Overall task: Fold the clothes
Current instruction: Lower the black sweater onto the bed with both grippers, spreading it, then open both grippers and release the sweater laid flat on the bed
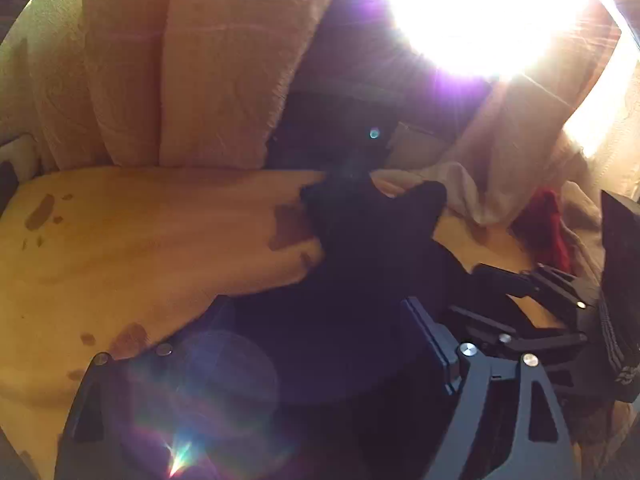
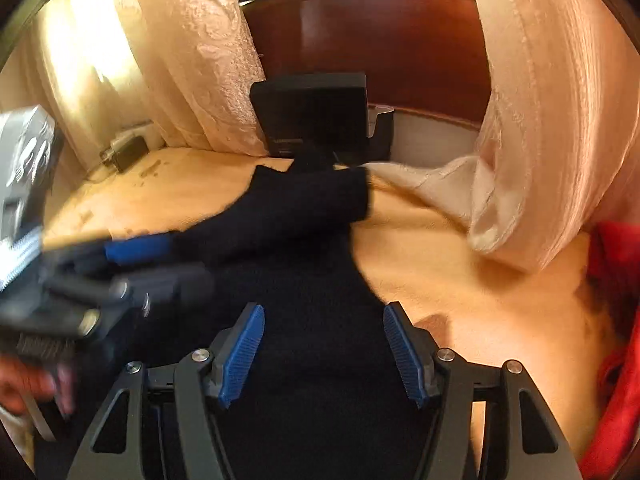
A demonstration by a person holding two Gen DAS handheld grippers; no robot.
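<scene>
Right wrist view puts the dark garment [image 2: 308, 264] flat on the yellow-covered bed [image 2: 460, 248], running from under our right gripper [image 2: 322, 356] out to a cuffed end near the black box [image 2: 316, 112]. Our right gripper's jaws stand partly apart over the cloth, and its blue pads [image 2: 240, 356] show no pinch. Our left gripper [image 2: 160, 268], blurred at the garment's edge, looks wide open and holds nothing we can see. We judge the next fold needs both grippers to catch 1 edge squarely, lift together, and lay it over without dragging. We count 1 dark garment, 1 red garment [image 2: 612, 320], 1 white cloth [image 2: 432, 184], 2 grippers.
</scene>
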